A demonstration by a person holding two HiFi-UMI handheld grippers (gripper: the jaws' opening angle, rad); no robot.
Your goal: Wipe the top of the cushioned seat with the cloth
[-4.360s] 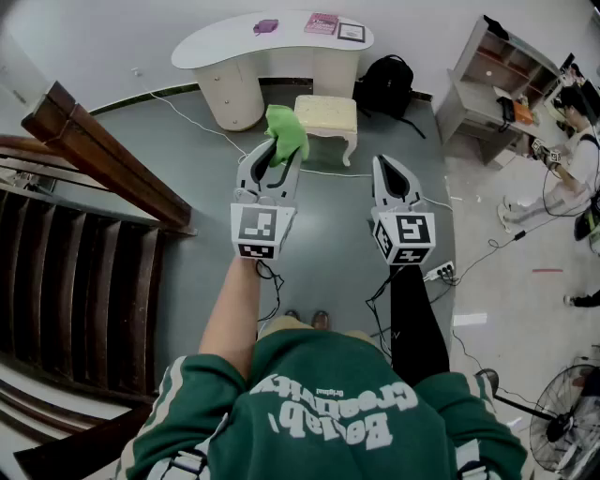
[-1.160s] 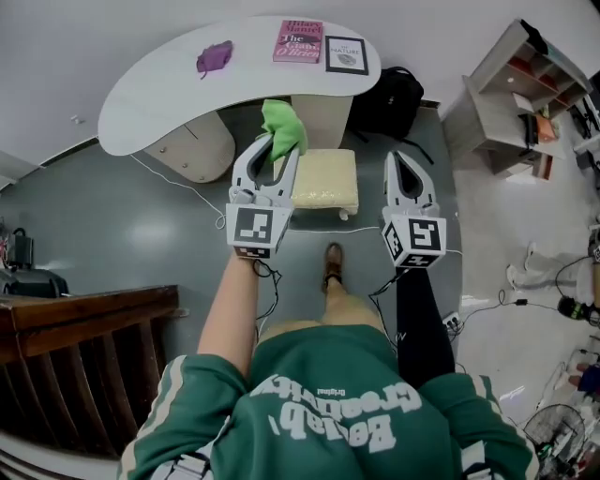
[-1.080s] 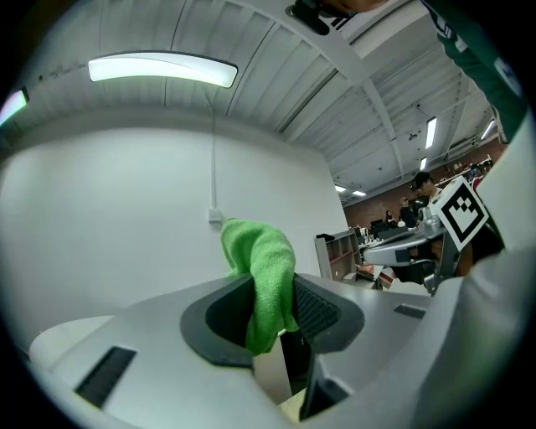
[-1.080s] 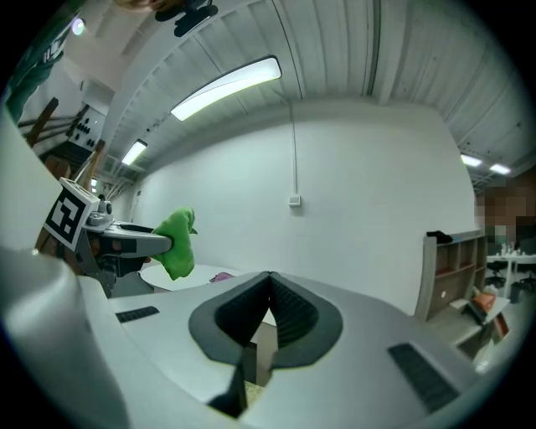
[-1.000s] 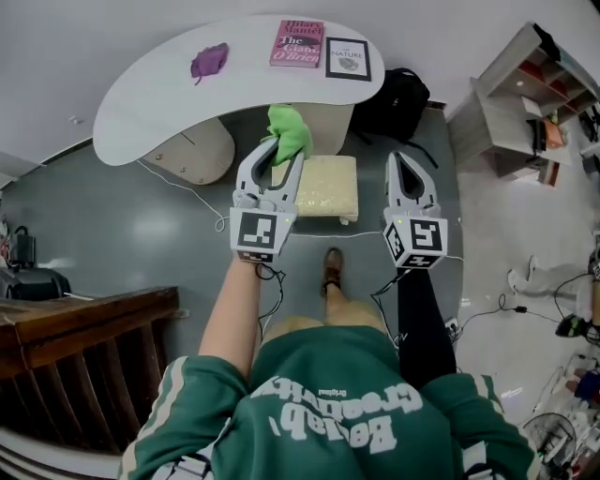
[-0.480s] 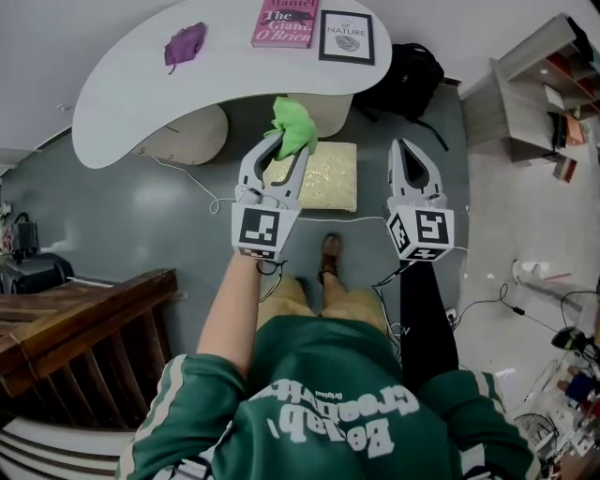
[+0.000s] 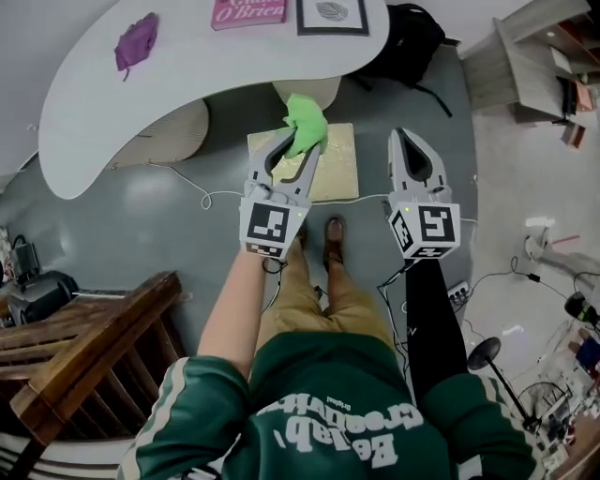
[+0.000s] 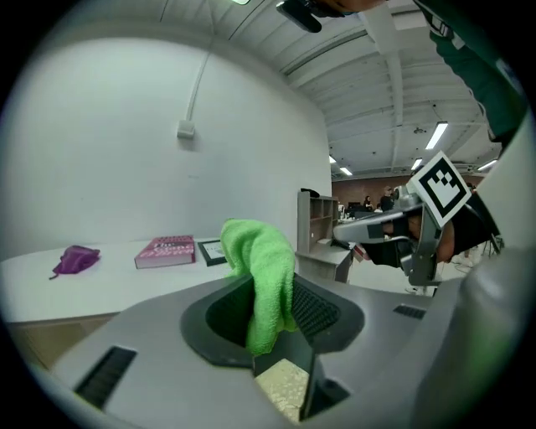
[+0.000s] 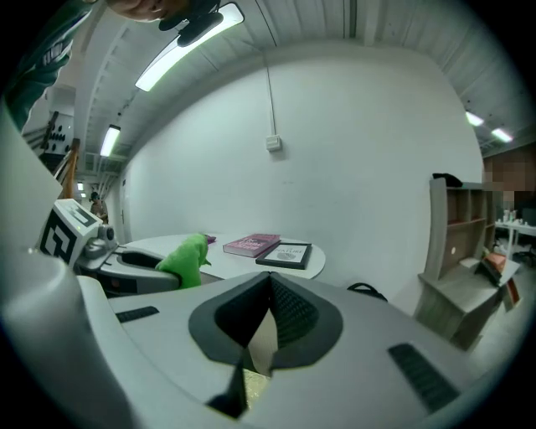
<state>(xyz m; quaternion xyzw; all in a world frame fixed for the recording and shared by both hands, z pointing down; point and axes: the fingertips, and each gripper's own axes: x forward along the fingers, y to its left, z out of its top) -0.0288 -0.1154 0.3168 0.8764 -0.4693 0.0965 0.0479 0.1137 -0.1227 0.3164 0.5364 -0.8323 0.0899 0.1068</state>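
The cushioned seat (image 7: 340, 172) is a cream padded stool on the grey floor, just in front of the white desk (image 7: 169, 84). My left gripper (image 7: 298, 142) is shut on the green cloth (image 7: 306, 120), which bunches up above the jaw tips over the seat's near-left part. In the left gripper view the cloth (image 8: 265, 272) hangs between the pads, with a patch of seat (image 8: 282, 383) showing below. My right gripper (image 7: 406, 142) is shut on nothing, held just right of the seat. The height of either gripper above the seat is unclear.
On the desk lie a purple rag (image 7: 136, 42), a pink book (image 7: 248, 11) and a framed picture (image 7: 328, 9). A black backpack (image 7: 412, 37) sits behind the seat, a shelf unit (image 7: 539, 56) at right, a wooden stair rail (image 7: 89, 342) at left. Cables cross the floor.
The person has walked up to the desk; the seat has come from well ahead to right under the grippers. The left gripper still holds the cloth.
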